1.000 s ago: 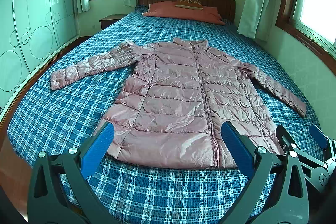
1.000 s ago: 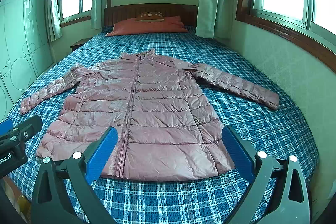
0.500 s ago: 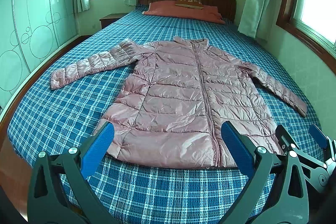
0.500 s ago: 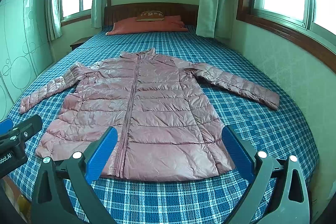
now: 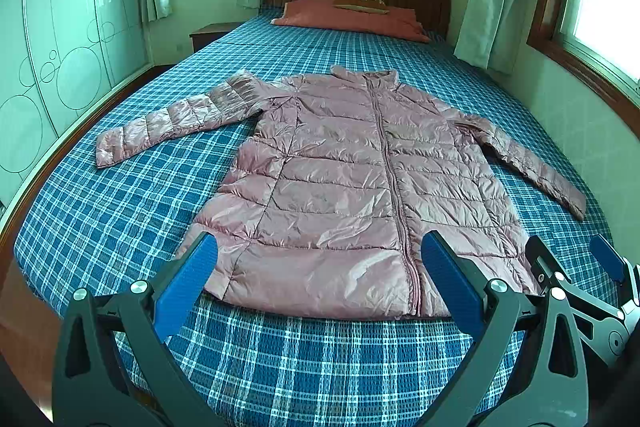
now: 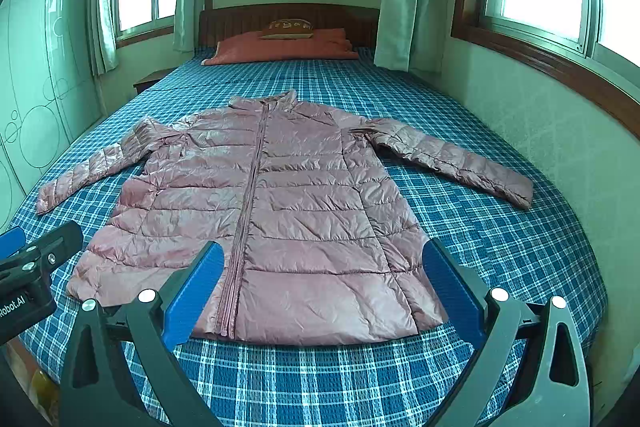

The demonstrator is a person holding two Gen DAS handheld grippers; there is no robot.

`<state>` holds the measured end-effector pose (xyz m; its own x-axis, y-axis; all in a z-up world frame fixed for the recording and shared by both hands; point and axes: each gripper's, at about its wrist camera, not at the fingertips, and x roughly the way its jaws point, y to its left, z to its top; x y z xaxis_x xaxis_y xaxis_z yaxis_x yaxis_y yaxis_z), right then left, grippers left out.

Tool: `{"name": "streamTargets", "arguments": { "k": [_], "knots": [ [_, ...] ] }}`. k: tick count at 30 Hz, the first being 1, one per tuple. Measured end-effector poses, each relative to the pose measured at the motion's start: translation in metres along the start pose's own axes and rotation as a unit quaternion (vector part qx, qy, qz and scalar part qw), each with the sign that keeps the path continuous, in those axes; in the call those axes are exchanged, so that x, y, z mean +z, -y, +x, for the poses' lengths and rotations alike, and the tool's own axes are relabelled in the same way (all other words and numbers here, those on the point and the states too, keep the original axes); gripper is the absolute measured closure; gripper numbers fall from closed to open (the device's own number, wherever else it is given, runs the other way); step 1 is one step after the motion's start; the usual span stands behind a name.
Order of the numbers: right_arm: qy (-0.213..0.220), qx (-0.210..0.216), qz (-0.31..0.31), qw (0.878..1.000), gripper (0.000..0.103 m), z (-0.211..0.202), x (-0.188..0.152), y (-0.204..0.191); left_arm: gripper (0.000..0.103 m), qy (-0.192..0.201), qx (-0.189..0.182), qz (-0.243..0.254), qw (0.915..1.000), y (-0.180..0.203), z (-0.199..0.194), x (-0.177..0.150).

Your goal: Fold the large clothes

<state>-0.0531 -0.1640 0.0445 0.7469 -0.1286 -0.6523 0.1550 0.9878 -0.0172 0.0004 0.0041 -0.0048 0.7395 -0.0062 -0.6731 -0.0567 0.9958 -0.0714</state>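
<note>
Nothing has visibly moved over the past second: both sets of tongs hover at the foot of the bed (image 5: pixel 120 195), and the pink quilted jacket (image 5: pixel 352 187) lies as it lay, face up, zipped and spread flat on the blue plaid bedspread, collar toward the headboard and hem nearest the cameras. The left tongs (image 5: pixel 320 281) stand wide apart and empty above the hem's left half; the right tongs (image 6: pixel 322 283) gape just as wide over the hem's right half, gripping nothing. No fold has begun. The jacket's shell is glossy, crinkled and slick-looking, stitched into puffy horizontal channels, with a zipper (image 6: pixel 250 203) running straight down the front and a low stand collar. Its left sleeve (image 5: pixel 176 123) angles out toward the wardrobe side; its right sleeve (image 6: pixel 452 159) stretches toward the window wall. Trouble, if it comes, likely starts with that surface: a shallow pinch on smooth padded fabric could slide free mid-lift, and trapped air in the quilting may push a fold back open. A deep bite could also catch the bedspread beneath and drag it along. A salmon pillow (image 6: pixel 284 47) rests well apart at the headboard.
</note>
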Motion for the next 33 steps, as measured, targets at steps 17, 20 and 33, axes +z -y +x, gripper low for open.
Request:
{"name": "streamTargets", "arguments": {
  "k": [17,20,33],
  "knots": [
    [-0.001,0.0,0.0,1.0,0.004,0.0017,-0.0011,-0.0001,0.002,-0.001,0.001,-0.001,1.0,-0.0016,0.0012,-0.0012],
    [-0.001,0.0,-0.001,1.0,0.004,0.0017,-0.0009,-0.0003,0.002,-0.001,0.001,0.0,1.0,-0.0016,0.0014,-0.001],
    [-0.001,-0.001,-0.001,1.0,0.004,0.0011,-0.0005,-0.0004,0.002,-0.002,0.001,0.0,1.0,-0.0033,0.0016,-0.0036]
  ]
}}
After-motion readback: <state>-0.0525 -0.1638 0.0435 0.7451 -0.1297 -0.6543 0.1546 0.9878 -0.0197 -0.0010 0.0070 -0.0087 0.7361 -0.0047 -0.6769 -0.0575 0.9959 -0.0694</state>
